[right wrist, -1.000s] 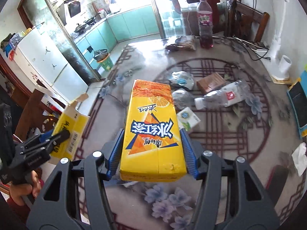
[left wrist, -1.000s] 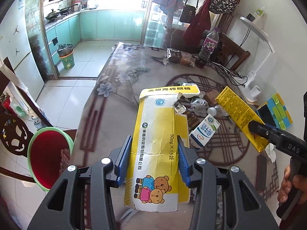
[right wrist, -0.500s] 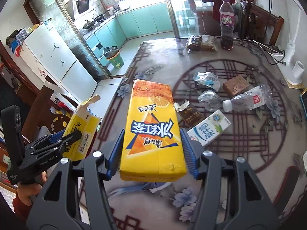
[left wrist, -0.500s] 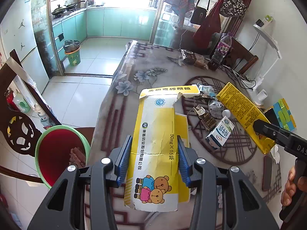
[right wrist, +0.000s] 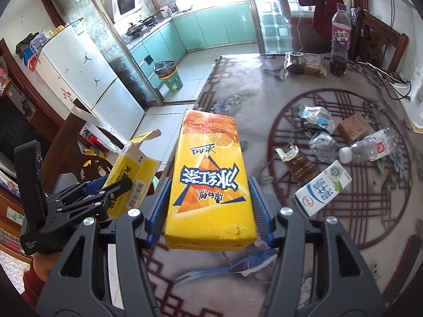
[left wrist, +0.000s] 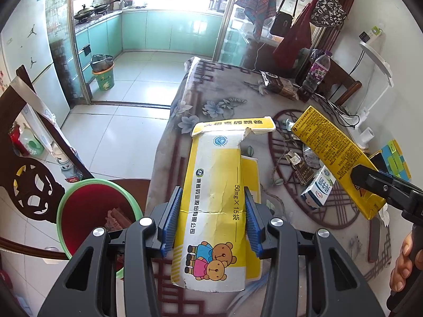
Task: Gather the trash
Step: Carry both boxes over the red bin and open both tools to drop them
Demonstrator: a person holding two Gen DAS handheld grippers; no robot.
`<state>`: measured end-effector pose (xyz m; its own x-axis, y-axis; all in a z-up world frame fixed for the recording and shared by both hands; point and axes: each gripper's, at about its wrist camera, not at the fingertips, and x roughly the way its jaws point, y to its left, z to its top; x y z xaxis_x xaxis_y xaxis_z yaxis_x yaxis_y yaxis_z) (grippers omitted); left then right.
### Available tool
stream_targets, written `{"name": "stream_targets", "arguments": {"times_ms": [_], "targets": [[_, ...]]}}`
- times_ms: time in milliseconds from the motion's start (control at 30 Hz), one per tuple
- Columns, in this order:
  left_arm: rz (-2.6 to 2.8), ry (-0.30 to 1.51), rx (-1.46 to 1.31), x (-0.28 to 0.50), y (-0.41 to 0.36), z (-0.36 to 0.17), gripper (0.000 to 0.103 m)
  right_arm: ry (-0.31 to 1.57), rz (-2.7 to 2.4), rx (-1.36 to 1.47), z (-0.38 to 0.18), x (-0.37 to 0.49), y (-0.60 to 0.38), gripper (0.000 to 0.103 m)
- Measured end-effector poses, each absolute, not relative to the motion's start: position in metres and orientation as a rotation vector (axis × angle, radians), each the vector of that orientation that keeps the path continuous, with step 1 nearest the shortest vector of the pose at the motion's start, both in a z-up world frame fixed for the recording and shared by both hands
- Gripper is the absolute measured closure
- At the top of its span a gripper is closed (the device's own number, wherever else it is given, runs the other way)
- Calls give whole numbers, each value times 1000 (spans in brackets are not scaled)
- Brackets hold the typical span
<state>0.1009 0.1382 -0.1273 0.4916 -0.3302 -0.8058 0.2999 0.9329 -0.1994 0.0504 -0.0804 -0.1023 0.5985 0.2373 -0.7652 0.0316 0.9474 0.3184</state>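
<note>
Left wrist view: my left gripper (left wrist: 211,219) is clamped on the yellow-and-white box (left wrist: 215,198), its torn flap open at the far end, held over the table (left wrist: 211,100) edge. The green-rimmed bin (left wrist: 87,211) sits below left, beside the table. My right gripper (left wrist: 370,182) at right grips the carton (left wrist: 333,153).

Right wrist view: my right gripper (right wrist: 208,211) pinches the yellow carton (right wrist: 208,179) above the table (right wrist: 251,100). A milk carton (right wrist: 322,187), bottle (right wrist: 370,148) and wrappers (right wrist: 317,116) lie on it. My left gripper (right wrist: 105,187) at left holds the box (right wrist: 134,171).

Left gripper (left wrist: 210,220) and right gripper (right wrist: 208,207) both clamped, held level side by side
</note>
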Motion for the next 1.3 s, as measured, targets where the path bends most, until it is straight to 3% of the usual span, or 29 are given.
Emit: {"name": "stream_targets", "arguments": {"times_ms": [1300], "targets": [[-44,1086,-144,128,304,-182,61,1068,487,139,-134,136,106,48]]}}
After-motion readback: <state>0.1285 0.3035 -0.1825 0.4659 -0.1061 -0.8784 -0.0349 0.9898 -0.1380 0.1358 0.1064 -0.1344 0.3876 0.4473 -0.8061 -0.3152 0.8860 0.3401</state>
